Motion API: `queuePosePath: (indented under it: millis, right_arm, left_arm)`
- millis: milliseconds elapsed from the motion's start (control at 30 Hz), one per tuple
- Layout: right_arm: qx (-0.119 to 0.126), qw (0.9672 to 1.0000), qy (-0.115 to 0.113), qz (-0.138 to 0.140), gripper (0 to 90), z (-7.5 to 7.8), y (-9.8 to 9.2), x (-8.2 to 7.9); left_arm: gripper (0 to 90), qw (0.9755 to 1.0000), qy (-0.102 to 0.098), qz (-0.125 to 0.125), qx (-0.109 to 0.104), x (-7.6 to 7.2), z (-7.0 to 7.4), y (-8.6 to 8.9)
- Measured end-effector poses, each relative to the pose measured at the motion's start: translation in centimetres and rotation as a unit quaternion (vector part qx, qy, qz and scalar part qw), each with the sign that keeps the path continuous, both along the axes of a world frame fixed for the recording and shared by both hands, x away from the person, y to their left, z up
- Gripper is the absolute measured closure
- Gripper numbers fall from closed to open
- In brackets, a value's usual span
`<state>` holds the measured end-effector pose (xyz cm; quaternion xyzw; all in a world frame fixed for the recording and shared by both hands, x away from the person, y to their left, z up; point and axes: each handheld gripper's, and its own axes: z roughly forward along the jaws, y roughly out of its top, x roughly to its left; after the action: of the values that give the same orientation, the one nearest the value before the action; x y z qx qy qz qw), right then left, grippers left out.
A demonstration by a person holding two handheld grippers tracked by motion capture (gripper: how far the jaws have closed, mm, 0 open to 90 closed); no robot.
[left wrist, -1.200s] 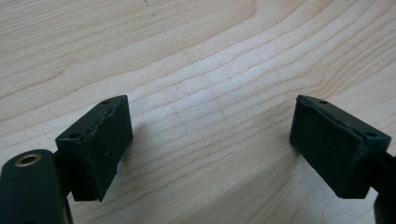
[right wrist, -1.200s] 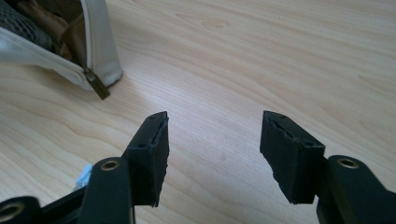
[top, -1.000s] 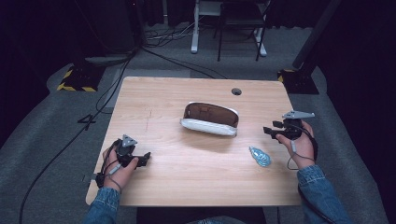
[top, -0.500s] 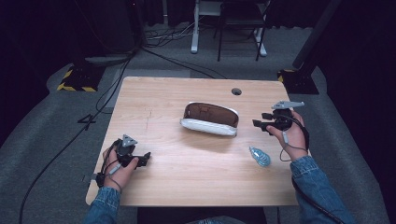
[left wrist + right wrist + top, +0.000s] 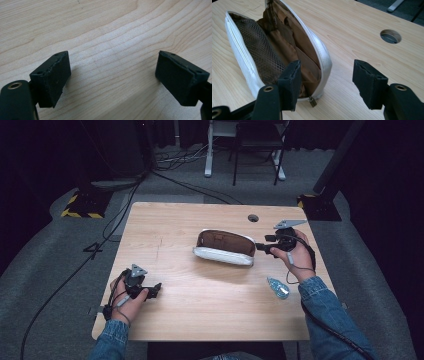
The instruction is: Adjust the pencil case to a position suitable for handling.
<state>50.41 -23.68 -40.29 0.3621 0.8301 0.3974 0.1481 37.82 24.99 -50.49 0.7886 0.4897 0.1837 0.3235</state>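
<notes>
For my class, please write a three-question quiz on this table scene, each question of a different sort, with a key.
1. True or false: the pouch lies zipped shut.
2. Which gripper is at the pouch's end? A) left gripper B) right gripper
3. What lies on the table near the person's right forearm?

Key
1. False: it gapes open, brown lining showing.
2. B; its jaws stand open, one jaw in front of the open mouth at the zip end, gripping nothing.
3. A small bluish packet.
</notes>
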Motion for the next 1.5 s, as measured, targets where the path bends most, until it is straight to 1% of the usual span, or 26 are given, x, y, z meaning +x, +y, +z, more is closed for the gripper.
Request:
queuePosePath:
  millis: [33, 267, 433, 600, 800, 900, 1067, 1200, 1233, 1300, 1367, 1500]
  right_arm:
    - [0.001, 1.0, 0.003, 0.001, 40.7, -0.1, 0.2, 0.1]
    - [-0.004, 0.9998, 0.015, 0.016, 40.2, -0.9, 1.6, 1.3]
    - [-0.012, 0.9993, 0.02, 0.031, 40.2, -1.4, 2.6, 2.1]
    - [-0.023, 0.9987, 0.026, 0.037, 39.9, -2.0, 3.4, 2.7]
    - [-0.028, 0.9982, 0.033, 0.042, 39.5, -2.7, 4.4, 3.2]
    - [-0.035, 0.9976, 0.037, 0.046, 38.8, -3.0, 4.8, 3.5]
    - [-0.043, 0.9968, 0.043, 0.052, 38.7, -3.7, 5.2, 4.1]
    - [-0.046, 0.9962, 0.053, 0.051, 38.4, -4.3, 5.5, 4.6]
    - [-0.046, 0.9962, 0.053, 0.051, 38.4, -4.3, 5.5, 4.6]
    - [-0.046, 0.9959, 0.057, 0.053, 38.4, -4.8, 5.6, 4.9]
    - [-0.042, 0.9957, 0.064, 0.052, 38.3, -5.1, 5.7, 5.1]
    - [-0.039, 0.9953, 0.069, 0.055, 38.7, -5.4, 5.7, 5.4]
  left_arm:
    - [13.2, 1.0, -0.001, -0.001, 0.003, 0.0, 0.0, 0.0]
    - [13.2, 1.0, -0.001, -0.001, 0.0, 0.1, 0.0, -0.1]
    - [13.2, 1.0, -0.002, -0.001, 0.0, 0.1, 0.0, -0.1]
    - [13.2, 1.0, 0.0, -0.002, 0.0, 0.1, 0.0, -0.1]
    - [13.2, 1.0, 0.0, -0.002, 0.0, 0.1, 0.0, -0.1]
    - [13.2, 1.0, 0.0, -0.002, 0.0, 0.1, 0.0, -0.1]
    - [13.3, 1.0, 0.0, -0.002, 0.0, 0.1, 0.0, -0.1]
    - [13.3, 1.0, 0.0, -0.002, 0.0, 0.1, 0.0, -0.1]
    - [13.3, 1.0, 0.0, -0.002, 0.0, 0.1, 0.0, -0.1]
    - [13.3, 1.0, 0.0, -0.002, 0.0, 0.1, 0.0, -0.1]
    - [13.3, 1.0, 0.0, -0.002, 0.0, 0.1, 0.0, -0.1]
    - [13.4, 1.0, -0.002, -0.002, 0.001, 0.1, 0.0, -0.1]
